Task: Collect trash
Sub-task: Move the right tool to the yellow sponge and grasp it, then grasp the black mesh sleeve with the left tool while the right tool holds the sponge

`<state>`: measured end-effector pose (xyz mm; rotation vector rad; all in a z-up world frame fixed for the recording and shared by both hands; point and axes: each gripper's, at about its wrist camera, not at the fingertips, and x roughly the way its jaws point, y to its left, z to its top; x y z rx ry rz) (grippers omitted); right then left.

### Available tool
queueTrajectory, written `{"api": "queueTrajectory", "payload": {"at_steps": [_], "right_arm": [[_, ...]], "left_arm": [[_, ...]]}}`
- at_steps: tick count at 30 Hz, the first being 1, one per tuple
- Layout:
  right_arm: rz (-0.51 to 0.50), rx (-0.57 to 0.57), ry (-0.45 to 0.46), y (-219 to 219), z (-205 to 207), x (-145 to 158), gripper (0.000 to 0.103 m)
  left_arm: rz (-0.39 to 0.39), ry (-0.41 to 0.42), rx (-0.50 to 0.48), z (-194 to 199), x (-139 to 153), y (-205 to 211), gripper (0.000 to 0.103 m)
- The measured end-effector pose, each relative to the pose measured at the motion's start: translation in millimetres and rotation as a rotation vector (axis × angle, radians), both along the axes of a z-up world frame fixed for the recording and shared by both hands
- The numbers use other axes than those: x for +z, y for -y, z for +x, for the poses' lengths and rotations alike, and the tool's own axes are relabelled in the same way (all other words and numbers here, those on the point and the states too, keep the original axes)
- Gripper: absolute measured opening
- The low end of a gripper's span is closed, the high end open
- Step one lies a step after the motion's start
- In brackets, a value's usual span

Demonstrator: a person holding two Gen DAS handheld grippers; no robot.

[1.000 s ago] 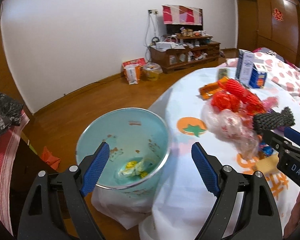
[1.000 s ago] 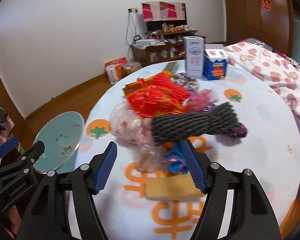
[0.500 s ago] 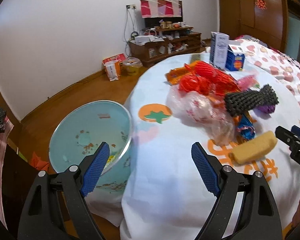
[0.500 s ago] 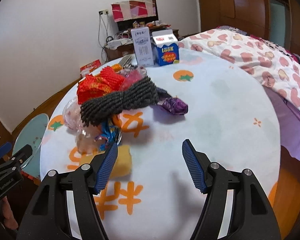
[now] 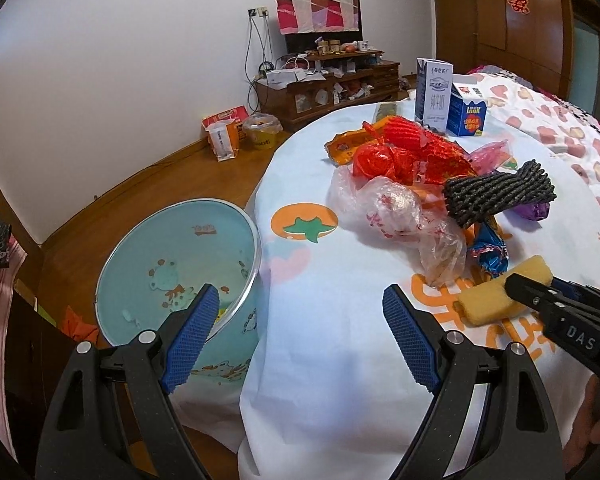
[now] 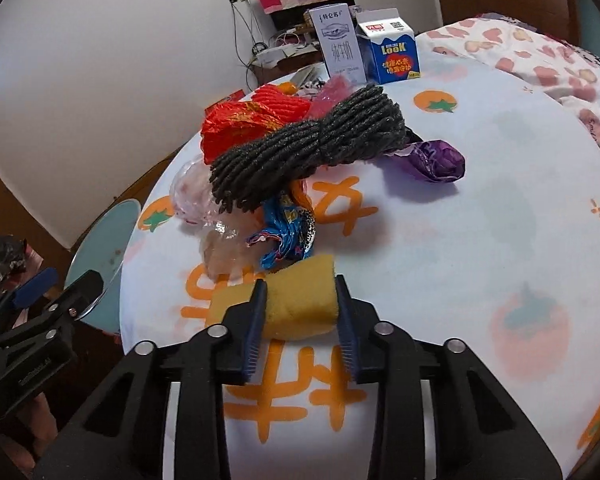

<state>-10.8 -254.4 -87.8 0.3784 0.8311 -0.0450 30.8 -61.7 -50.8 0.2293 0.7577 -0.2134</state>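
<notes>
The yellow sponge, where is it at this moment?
The yellow sponge lies on the tablecloth near its front edge, between the closing right gripper, just before the blue wrapper.

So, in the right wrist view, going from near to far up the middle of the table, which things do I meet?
Right gripper → yellow sponge → blue wrapper → dark foam net → milk cartons.

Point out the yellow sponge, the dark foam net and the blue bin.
yellow sponge (image 6: 300,300): right wrist view, its middle, between the tongs.
dark foam net (image 6: 312,148): right wrist view, its pinched middle.
blue bin (image 5: 172,252): left wrist view, its inner wall.
</notes>
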Motion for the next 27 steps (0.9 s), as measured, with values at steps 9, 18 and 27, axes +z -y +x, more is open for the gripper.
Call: {"api": "queueTrajectory", "payload": {"at_steps": [9,18,27], "right_arm": [[-0.152,-0.178,0.069,55.4,-19.5,36.7,0.03],[-0.212,-0.309,0.082,118.6,-20.4,50.0,0.031],[-0.16,-0.287,0.055,125.3,-21.6,35.6,0.031]], "left_arm": [[-0.017,0.035,-0.081,0.5,10.9,24.0,0.082],[0.034,0.113,-0.316,-1.3,17.0,97.1,0.083],[0.036,0.056,-0.37,28.4,-1.4,150.7,0.075]]}}
